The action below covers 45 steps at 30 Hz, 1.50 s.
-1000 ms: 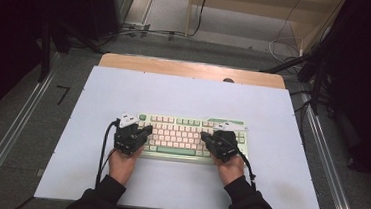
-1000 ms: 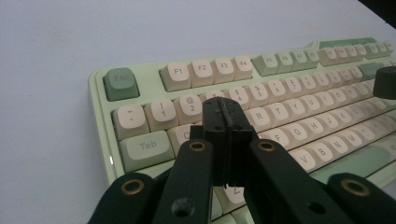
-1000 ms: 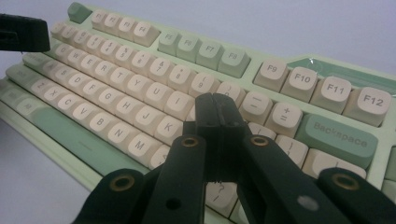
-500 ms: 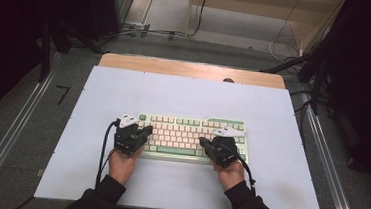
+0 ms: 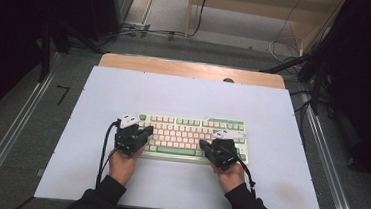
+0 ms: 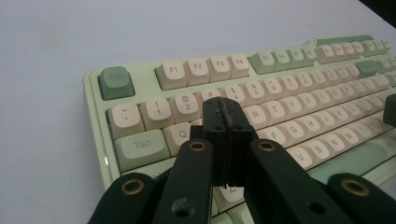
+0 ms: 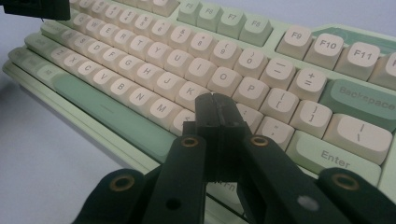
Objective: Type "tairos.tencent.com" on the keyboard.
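I had the keyboard [image 5: 193, 137] lying flat on the white table [image 5: 184, 97], toward the near side, square to the person. My left gripper [image 6: 224, 119] sat over its left end, jaws pressed together with nothing between them, tips above the keys near W and E. My right gripper [image 7: 217, 114] hovered over the right half, jaws likewise together and empty, tips near the K and L keys
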Available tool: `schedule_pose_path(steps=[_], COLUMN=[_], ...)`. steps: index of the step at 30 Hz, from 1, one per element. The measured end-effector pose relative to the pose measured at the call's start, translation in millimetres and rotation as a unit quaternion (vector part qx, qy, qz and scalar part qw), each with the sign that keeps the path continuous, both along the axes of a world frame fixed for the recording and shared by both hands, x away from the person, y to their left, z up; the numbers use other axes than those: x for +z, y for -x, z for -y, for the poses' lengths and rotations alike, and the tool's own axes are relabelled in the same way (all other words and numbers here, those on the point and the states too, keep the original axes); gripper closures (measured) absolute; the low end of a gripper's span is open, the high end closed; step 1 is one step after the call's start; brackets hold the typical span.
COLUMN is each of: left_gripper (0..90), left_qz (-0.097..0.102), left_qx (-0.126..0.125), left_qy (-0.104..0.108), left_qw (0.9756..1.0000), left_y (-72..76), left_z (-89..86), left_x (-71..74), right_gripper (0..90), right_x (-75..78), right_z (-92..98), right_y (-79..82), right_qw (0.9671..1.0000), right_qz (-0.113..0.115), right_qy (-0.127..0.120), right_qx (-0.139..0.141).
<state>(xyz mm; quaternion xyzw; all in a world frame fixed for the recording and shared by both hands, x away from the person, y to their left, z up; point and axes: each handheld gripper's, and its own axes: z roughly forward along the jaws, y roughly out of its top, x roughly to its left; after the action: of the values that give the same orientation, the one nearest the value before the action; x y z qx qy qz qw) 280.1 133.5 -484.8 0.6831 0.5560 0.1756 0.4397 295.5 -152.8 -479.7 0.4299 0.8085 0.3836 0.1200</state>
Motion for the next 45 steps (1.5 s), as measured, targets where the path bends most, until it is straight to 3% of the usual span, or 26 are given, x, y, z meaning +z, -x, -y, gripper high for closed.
schedule_pose_path(steps=[21, 31, 45], left_gripper=[90.0, 90.0, 90.0], left_qz=[0.000, -0.001, -0.002], left_qx=[-0.003, -0.007, -0.009], left_qy=[-0.002, -0.004, -0.002], left_qw=[1.0000, 1.0000, 1.0000], left_y=[1.0, 1.2, 1.3], left_z=[2.0, 2.9, 4.5], left_x=[0.1, 0.1, -0.1], right_gripper=[87.8, 87.8, 87.8], right_x=[-7.6, 0.4, 1.9], right_z=[-4.3, -2.5, -1.0], right_y=[-1.0, 0.9, -0.7], right_qw=[0.9999, 1.0000, 0.9999], right_qz=[-0.006, 0.006, 0.010], right_qy=[0.016, -0.002, -0.006], right_qx=[0.002, -0.001, -0.004])
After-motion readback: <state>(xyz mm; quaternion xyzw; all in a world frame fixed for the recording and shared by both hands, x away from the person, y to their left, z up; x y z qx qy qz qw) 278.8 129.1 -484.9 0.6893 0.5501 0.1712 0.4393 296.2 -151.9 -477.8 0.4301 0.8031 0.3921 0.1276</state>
